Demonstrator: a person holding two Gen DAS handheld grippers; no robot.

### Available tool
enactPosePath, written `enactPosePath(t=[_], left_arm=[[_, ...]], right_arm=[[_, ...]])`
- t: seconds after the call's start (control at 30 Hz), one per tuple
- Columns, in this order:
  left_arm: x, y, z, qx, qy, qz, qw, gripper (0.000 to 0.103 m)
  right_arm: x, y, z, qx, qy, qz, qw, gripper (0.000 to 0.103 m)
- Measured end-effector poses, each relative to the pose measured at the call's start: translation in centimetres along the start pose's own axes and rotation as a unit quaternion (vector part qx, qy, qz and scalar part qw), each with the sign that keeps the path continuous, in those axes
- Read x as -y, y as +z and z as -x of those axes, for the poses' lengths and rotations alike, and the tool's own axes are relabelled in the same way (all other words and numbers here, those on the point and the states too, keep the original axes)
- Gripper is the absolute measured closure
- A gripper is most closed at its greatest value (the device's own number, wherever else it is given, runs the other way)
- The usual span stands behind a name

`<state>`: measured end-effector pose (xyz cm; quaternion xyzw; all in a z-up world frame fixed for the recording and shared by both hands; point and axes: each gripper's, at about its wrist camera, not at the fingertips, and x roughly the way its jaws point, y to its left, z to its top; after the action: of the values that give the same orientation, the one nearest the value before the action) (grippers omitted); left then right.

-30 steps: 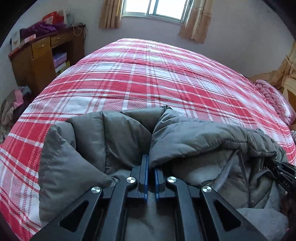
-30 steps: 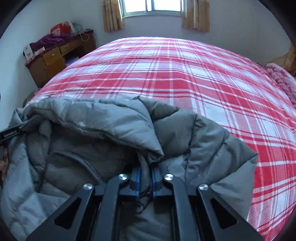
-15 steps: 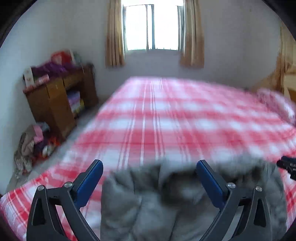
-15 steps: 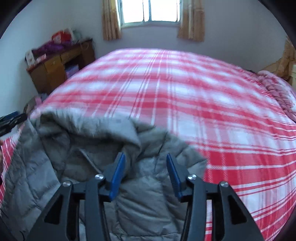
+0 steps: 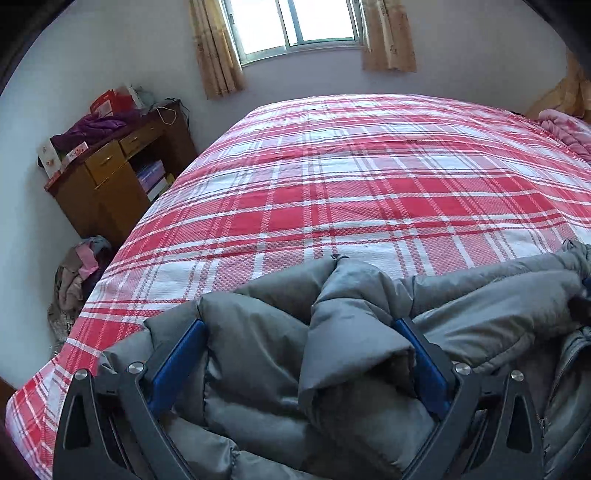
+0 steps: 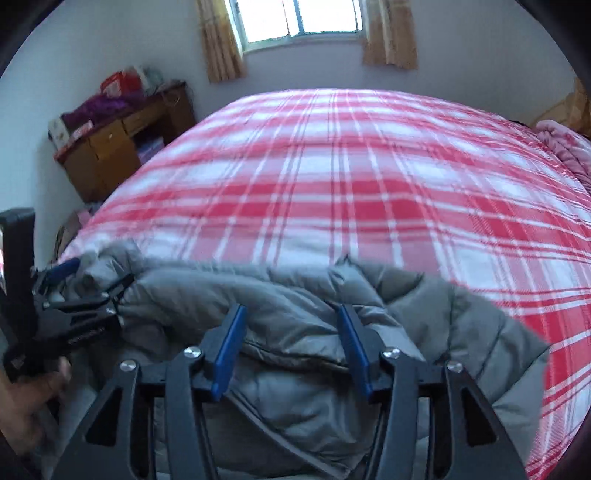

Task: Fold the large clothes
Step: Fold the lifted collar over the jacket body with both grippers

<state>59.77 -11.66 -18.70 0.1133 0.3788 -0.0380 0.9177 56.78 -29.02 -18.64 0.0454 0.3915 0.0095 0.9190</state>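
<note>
**user1:** Looking at the left wrist view, the grey quilted puffer jacket [image 5: 332, 354] is bunched along the bottom of the frame, on the near edge of the red-and-white plaid bedspread [image 5: 369, 192]. The left gripper [image 5: 299, 363] stands as wide as it goes, blue pads either side of a puffy fold, not squeezing it.

**user2:** Yep, and the right gripper [image 6: 290, 350]? Its jaws have just been opening, about halfway apart now, jacket fabric lying between the blue pads [image 6: 229, 350] but loose. That view's a bit blurry tbh.

**user1:** At its left edge you can see the other gripper with a hand [image 6: 26, 398] on it. Brown wooden dresser [image 5: 110, 177] upper left, window [image 5: 295, 26] top centre.
</note>
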Motion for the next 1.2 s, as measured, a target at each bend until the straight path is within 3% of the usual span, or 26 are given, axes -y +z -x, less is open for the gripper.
enactPosePath(t=[0.17, 0.63, 1.2], left_arm=[[0.4, 0.0, -0.8, -0.014, 0.003, -0.003, 0.9999, 0.001], [0.6, -0.2, -0.9, -0.016, 0.007, 0.000, 0.9998, 0.001], [0.6, -0.2, -1.0, -0.016, 0.012, -0.002, 0.9998, 0.001]], right_arm=[[0.7, -1.1, -1.2, -0.008, 0.002, 0.008, 1.000, 0.049], [-0.6, -1.5, -2.1, -0.015, -0.045, 0.039, 0.998, 0.048], [-0.6, -1.5, -2.2, -0.016, -0.045, 0.038, 0.998, 0.048]])
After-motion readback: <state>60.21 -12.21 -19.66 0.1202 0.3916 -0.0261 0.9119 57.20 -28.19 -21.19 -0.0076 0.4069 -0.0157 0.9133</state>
